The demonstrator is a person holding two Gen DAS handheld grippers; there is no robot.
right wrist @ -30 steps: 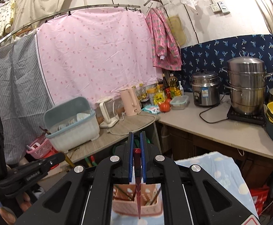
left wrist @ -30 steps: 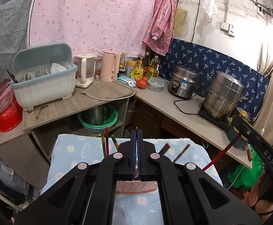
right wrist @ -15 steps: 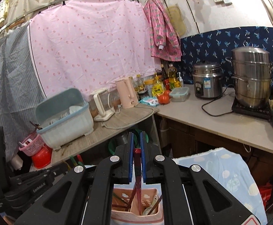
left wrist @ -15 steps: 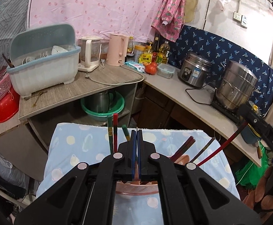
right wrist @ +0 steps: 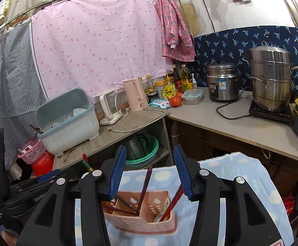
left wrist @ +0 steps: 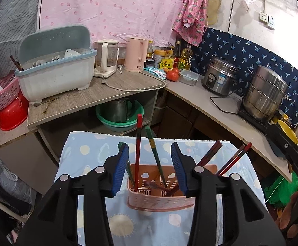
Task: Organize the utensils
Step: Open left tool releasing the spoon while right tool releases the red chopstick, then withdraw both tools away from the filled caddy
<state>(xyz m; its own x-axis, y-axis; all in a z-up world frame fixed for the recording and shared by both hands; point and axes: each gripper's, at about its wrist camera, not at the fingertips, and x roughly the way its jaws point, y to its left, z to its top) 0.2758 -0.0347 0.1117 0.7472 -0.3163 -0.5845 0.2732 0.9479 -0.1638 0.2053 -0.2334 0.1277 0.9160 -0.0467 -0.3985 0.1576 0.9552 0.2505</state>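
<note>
A pink perforated utensil holder (left wrist: 159, 198) stands on a light blue patterned cloth (left wrist: 87, 155); it also shows in the right wrist view (right wrist: 147, 217). Several chopsticks stand in its compartments, among them a red one (left wrist: 137, 149), a green one (left wrist: 155, 155) and dark red ones (left wrist: 208, 153). My left gripper (left wrist: 151, 168) is open and empty just above the holder. My right gripper (right wrist: 150, 174) is open and empty above the holder too, with a red chopstick (right wrist: 145, 186) leaning in the middle compartment below it.
A grey counter (left wrist: 83, 100) behind carries a dish drainer (left wrist: 57, 65), kettles and bottles. A rice cooker (left wrist: 218, 78) and steel steamer (left wrist: 265, 94) stand at right. A green basin (left wrist: 120, 116) sits under the counter. Pink basket (left wrist: 1, 94) at left.
Both grippers have opened. The right one let go of the red chopstick, which now stands in the holder. Both views have tilted down toward the holder.
</note>
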